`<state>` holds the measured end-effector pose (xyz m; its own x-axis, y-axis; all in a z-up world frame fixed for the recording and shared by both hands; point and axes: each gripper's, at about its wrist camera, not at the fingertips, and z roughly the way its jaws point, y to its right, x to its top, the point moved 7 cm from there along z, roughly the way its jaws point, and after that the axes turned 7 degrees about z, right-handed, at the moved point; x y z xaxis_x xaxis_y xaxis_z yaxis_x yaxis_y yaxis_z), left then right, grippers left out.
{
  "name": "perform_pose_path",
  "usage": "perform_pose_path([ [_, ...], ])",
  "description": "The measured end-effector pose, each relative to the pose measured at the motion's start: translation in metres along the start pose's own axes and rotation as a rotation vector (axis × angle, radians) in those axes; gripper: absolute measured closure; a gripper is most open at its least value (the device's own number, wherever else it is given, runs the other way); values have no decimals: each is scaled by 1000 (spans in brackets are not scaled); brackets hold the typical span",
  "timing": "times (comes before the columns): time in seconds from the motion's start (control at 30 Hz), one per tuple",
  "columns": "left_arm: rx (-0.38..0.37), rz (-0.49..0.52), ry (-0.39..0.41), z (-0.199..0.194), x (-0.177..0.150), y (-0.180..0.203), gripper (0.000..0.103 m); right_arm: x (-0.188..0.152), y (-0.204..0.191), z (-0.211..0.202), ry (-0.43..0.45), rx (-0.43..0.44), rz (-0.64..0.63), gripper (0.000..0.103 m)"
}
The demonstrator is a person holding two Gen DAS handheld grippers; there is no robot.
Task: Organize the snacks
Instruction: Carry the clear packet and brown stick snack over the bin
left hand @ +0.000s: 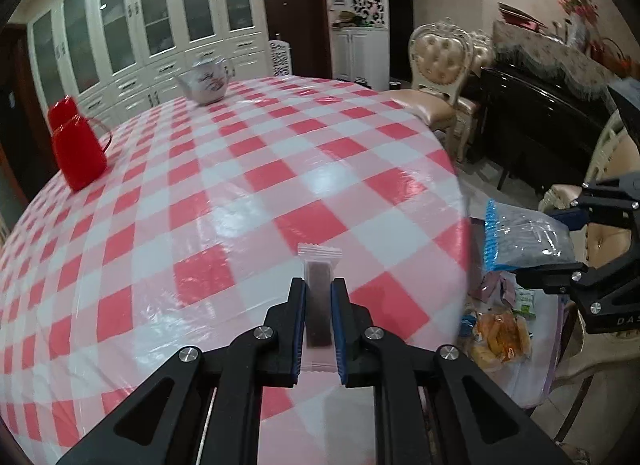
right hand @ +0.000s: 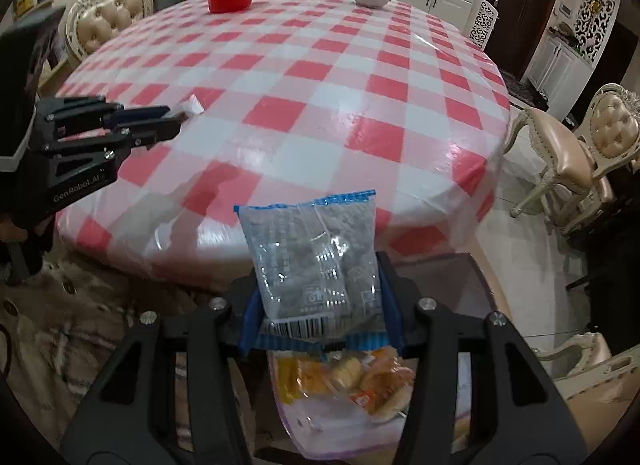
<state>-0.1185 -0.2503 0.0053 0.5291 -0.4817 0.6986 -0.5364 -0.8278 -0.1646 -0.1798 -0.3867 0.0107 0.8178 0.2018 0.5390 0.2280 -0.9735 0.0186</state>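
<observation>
Two snacks are in your grip above the round tabletop [left hand: 224, 169] in its red-and-white checked plastic cloth. Right gripper [right hand: 316, 301], at the lower centre of its view: the fingers pinch a clear crinkly packet with blue serrated ends [right hand: 314, 265], held past the tabletop's near edge, over a clear bag of orange-wrapped snacks [right hand: 344, 385]. Left gripper [left hand: 319, 325]: the fingers squeeze a slim dark bar in a clear wrapper [left hand: 319, 305], low in the frame.
</observation>
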Motion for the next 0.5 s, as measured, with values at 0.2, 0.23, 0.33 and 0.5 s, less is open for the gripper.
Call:
perform_pose_path([
  [0.2, -42, 63, 59, -24, 30, 28, 90, 0, 5, -23, 32, -16, -10, 49],
  [0.23, -41, 85, 82, -30, 38, 35, 90, 1, 6, -28, 40, -19, -9, 49],
  [0.33, -83, 128, 121, -42, 55, 55, 90, 1, 7, -42, 62, -24, 5, 49],
  [0.5, -154, 197, 137, -42, 71, 88, 90, -11, 27, -55, 69, -65, 63, 49],
])
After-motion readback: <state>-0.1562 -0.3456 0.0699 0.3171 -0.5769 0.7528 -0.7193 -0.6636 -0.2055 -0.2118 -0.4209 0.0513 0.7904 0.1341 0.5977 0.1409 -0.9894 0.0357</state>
